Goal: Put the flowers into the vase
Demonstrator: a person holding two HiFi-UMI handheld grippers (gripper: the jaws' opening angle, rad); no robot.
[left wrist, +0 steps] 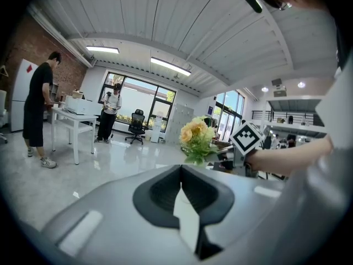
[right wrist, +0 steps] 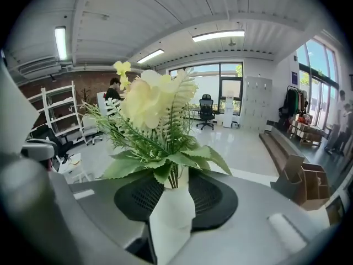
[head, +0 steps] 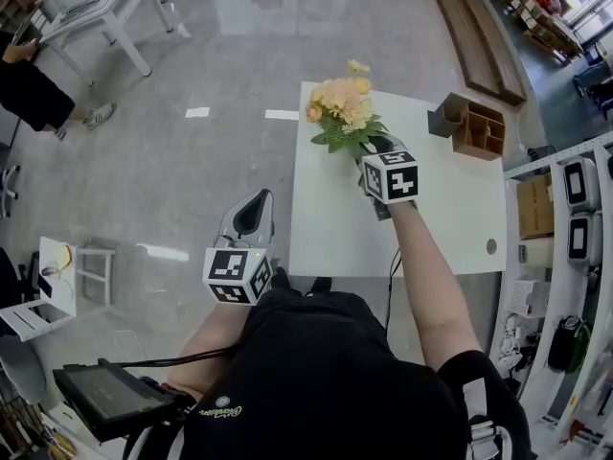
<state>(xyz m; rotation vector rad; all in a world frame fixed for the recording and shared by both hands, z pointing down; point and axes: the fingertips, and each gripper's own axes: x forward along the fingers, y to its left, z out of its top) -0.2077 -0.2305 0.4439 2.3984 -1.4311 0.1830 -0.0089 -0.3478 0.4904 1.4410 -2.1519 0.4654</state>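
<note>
A bunch of yellow and peach flowers point(head: 343, 103) with green leaves stands upright at the far left part of the white table point(head: 450, 218). In the right gripper view the flowers point(right wrist: 151, 101) have their stems down in a white vase point(right wrist: 172, 203). My right gripper point(head: 374, 149) is right behind the bunch. This right gripper point(right wrist: 176, 175) is open, with the vase neck in the gap and its black pads apart from it. My left gripper point(head: 257, 204) hangs over the floor left of the table. The left gripper point(left wrist: 180, 170) is shut and empty, and faces the flowers point(left wrist: 197, 134).
A brown wooden organiser point(head: 469, 125) sits at the table's far right corner. Long wooden boards point(head: 479, 36) lie on the floor beyond. White shelving point(head: 575, 199) runs along the right. A person point(left wrist: 39, 109) stands at a white desk far to the left. A tablet point(head: 110, 398) hangs at my lower left.
</note>
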